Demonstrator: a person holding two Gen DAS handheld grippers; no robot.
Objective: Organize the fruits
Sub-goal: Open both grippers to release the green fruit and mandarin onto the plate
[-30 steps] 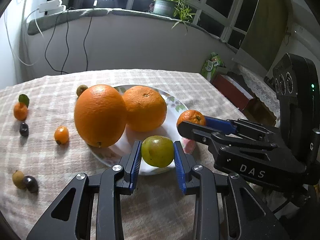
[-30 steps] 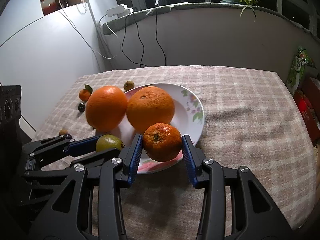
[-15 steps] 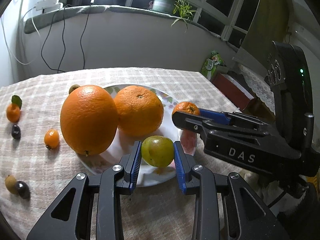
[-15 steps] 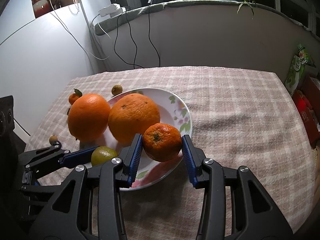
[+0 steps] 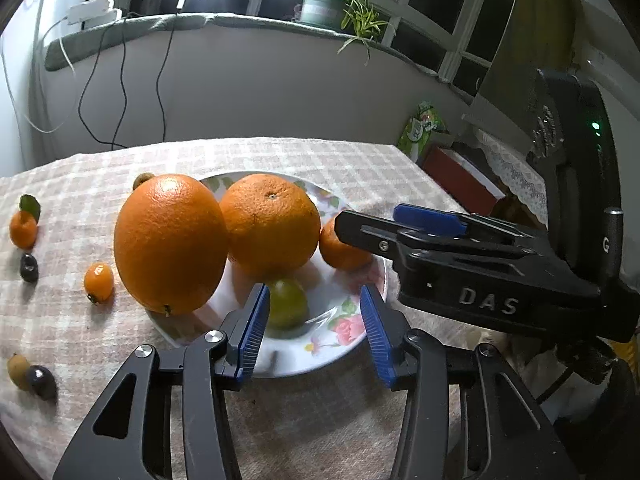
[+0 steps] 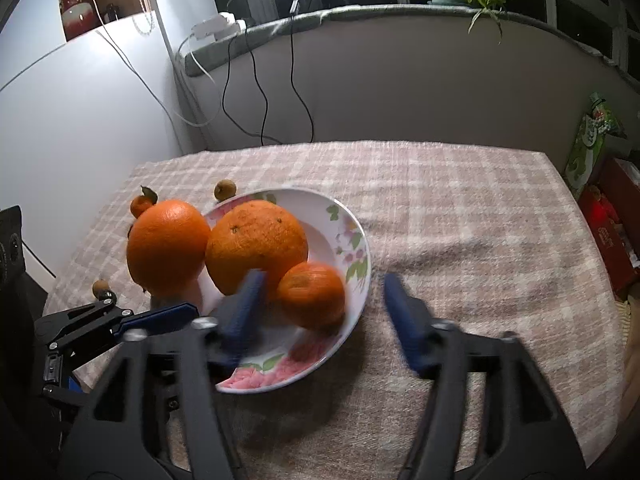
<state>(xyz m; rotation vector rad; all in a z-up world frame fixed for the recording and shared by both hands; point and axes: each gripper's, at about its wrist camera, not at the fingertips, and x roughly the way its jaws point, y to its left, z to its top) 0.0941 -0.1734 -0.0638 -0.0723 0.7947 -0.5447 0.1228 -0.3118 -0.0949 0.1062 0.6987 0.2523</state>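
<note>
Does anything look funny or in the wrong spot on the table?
Yes. The biggest orange sits on the plate's rim, half on the cloth, not properly inside. Several little fruits still lie loose on the tablecloth, like the small kumquat and a leafy mandarin. Nothing looks spilled or broken.

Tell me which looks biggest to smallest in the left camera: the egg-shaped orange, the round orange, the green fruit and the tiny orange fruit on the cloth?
1. Egg-shaped orange, though it sits nearer the camera.
2. Round orange.
3. Green fruit.
4. Tiny orange fruit.
</note>
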